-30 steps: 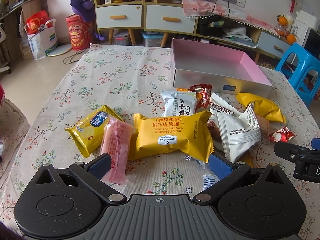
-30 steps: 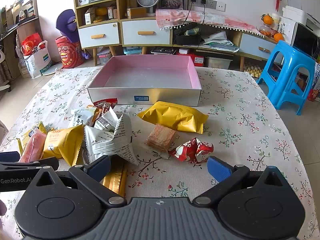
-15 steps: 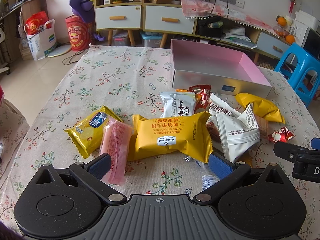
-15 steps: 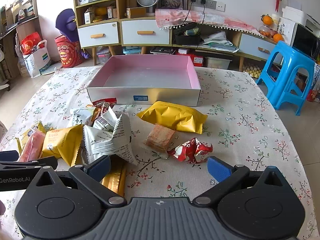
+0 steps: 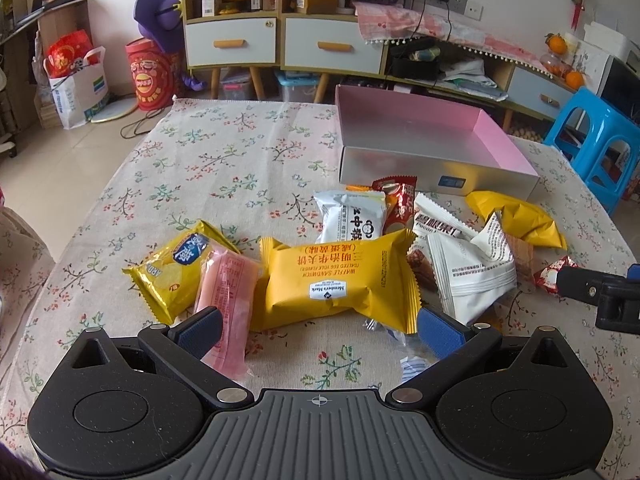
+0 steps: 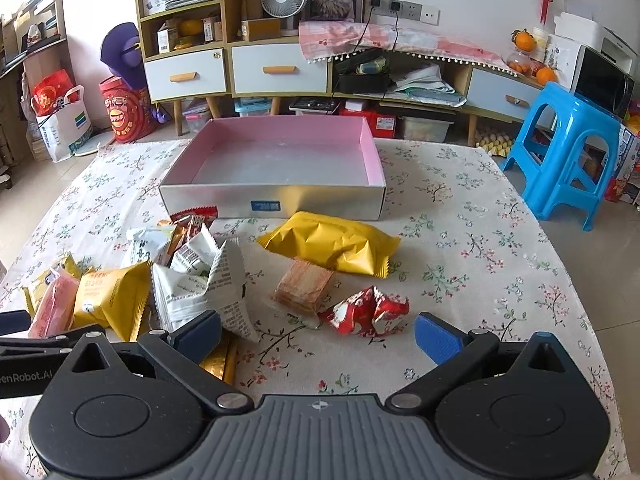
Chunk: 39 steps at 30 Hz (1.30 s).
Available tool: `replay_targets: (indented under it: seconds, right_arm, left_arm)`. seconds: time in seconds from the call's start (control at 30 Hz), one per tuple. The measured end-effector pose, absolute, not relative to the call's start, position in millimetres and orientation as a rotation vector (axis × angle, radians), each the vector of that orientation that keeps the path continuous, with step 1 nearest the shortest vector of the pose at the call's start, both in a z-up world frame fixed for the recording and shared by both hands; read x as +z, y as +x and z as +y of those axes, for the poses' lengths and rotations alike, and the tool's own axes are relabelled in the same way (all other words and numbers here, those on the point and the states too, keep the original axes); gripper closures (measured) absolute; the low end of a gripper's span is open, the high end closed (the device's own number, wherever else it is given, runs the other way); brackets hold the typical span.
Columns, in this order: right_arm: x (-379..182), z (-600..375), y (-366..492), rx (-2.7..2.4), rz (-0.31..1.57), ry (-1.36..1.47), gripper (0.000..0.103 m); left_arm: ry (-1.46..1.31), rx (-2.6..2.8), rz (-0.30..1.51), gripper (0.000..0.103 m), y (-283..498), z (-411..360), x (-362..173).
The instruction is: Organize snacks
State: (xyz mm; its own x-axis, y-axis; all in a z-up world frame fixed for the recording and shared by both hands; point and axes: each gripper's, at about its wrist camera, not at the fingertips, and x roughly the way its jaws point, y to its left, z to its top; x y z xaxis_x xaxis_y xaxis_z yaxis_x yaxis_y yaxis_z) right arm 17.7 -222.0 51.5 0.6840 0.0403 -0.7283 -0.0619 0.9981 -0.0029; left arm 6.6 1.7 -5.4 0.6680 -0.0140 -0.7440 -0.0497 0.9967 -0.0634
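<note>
Entry: left gripper (image 5: 318, 330) and right gripper (image 6: 318, 336), both spread wide and empty, near the snack heap before the empty pink-lined box (image 6: 370, 160); advice—straddle the yellow waffle sandwich packet (image 5: 332, 280) across its middle, avoiding the touching pink packet (image 5: 226, 292).

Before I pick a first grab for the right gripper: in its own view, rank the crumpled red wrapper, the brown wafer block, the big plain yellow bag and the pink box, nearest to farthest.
1. Red wrapper: just ahead of the right gripper, between its open fingers.
2. Brown wafer block: slightly left, touching the wrapper.
3. Yellow bag: behind the block, centre.
4. Pink box: farthest, beyond all snacks.
</note>
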Motion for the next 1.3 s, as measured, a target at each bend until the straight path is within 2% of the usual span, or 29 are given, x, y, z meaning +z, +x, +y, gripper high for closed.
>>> replay_targets:
  seconds: [0.2, 0.3, 0.53, 0.73, 0.97, 1.07, 1.3]
  right_arm:
    - [55.0, -226.0, 27.5, 0.069, 0.816, -0.064, 0.01]
    - [56.0, -232.8, 35.7, 0.091, 0.85, -0.061, 0.01]
    - [58.6, -264.1, 58.3, 0.164, 0.916, 0.114, 0.01]
    - [52.7, -276.3, 81.0, 0.252, 0.986, 0.2, 0.011]
    - [40.1, -282.5, 97.4, 0.32, 1.059, 0.18, 0.016]
    - [34.2, -283.7, 100.1, 0.306, 1.076, 0.143, 0.017]
    - [15.4, -281.3, 106.5, 0.288, 1.13, 0.068, 0.024]
  left_arm:
    - [-0.077, -0.005, 0.766, 0.0, 6.7, 1.4, -2.8]
    - [-0.082, -0.046, 0.799, 0.0, 14.3, 1.2, -4.9]
    - [-0.065, -0.179, 0.867, 0.0, 31.0, -5.3, -11.8]
    - [0.012, -0.352, 0.804, 0.0, 32.1, -18.6, -8.2]
    - [0.102, -0.576, 0.772, 0.002, 40.9, -42.1, 1.4]
    - [0.191, -0.639, 0.752, 0.005, 45.4, -58.7, 2.9]
    - [0.391, -0.722, 0.768, 0.023, 55.1, -89.7, -1.7]
